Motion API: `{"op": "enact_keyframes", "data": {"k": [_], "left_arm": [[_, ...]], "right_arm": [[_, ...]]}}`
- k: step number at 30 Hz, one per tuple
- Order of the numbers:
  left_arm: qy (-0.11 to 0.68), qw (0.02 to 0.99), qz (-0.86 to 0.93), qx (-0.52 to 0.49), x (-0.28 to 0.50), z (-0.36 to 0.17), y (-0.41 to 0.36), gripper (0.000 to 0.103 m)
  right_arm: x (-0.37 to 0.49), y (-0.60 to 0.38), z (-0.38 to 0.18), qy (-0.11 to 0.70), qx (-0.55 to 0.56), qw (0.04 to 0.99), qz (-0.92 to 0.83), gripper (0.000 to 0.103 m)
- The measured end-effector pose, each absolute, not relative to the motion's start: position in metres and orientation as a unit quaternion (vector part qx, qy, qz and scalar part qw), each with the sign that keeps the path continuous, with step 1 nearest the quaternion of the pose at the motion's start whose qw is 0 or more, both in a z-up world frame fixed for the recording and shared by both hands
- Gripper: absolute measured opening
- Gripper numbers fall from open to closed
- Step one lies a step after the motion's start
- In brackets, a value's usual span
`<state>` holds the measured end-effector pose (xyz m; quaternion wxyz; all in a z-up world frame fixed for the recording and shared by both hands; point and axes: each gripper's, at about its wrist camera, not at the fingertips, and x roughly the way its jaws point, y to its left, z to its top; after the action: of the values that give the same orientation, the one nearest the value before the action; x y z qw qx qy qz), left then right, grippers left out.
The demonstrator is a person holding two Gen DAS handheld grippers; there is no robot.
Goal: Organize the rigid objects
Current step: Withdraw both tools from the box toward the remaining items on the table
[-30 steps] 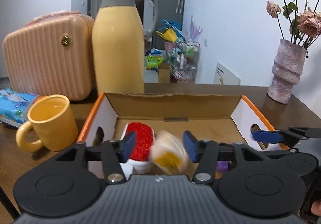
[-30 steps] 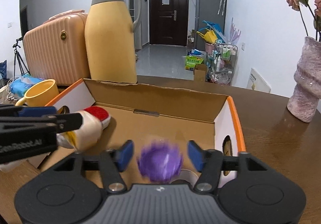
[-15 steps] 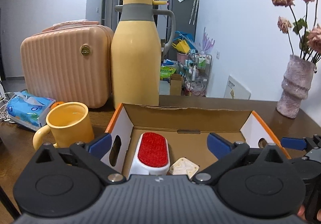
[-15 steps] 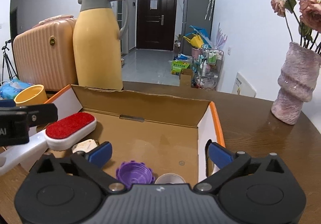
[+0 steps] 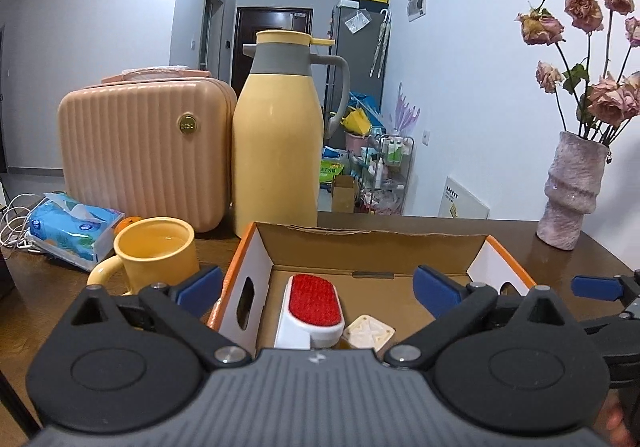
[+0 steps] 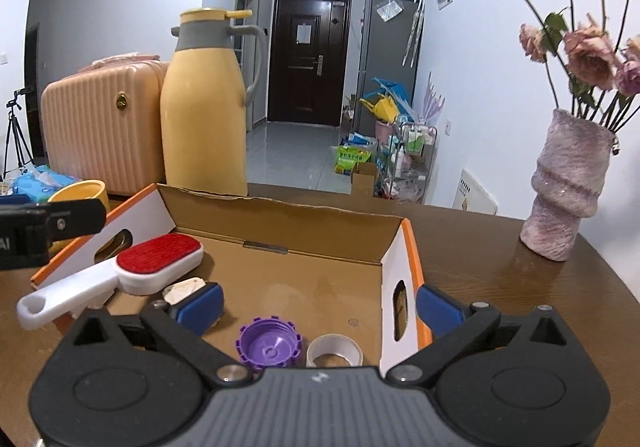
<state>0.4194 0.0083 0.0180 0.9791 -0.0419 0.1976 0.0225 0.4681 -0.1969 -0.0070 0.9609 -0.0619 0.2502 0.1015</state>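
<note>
Both grippers are hanging at the near edge of the cardboard box (image 6: 280, 259), tilted gently down toward it, and neither is carrying anything. The left gripper (image 5: 316, 287) is spreading its fingers (image 5: 200, 282) as wide as they go, with only air between them; the right gripper (image 6: 318, 301) is doing the same, its fingers (image 6: 436, 305) straddling the box's right wall.

Inside the box, the task's pieces are lying loose on the cardboard floor. The red-faced lint brush (image 6: 160, 259) is resting along the left side, its white handle poking out over the near rim because it is too long to lie flat there. A small cream square piece (image 5: 369, 331) is sitting just beside the brush head. Over on the right, the purple cap (image 6: 268, 345) and the roll of tape (image 6: 334, 351) are sitting side by side, close to the near edge.

On the table behind, the yellow mug (image 5: 158, 251), the thermos jug (image 5: 276, 151) and the vase (image 6: 568, 183) are standing outside the box.
</note>
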Motion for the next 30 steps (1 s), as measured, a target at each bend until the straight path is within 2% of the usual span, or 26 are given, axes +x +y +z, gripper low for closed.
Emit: {"op": "enact_keyframes", "data": {"k": [14, 30], "left_arm": [[0.184, 0.982, 0.013, -0.035, 0.362, 0.012, 0.012, 0.103], [0.199, 0.979, 0.000, -0.035, 0.315, -0.003, 0.010, 0.103]], "right_arm": [[0.391, -0.210, -0.003, 0.205, -0.034, 0.974, 0.094, 0.103], [0.334, -0.223, -0.021, 0.214, -0.016, 0.973, 0.085, 0.103]]}}
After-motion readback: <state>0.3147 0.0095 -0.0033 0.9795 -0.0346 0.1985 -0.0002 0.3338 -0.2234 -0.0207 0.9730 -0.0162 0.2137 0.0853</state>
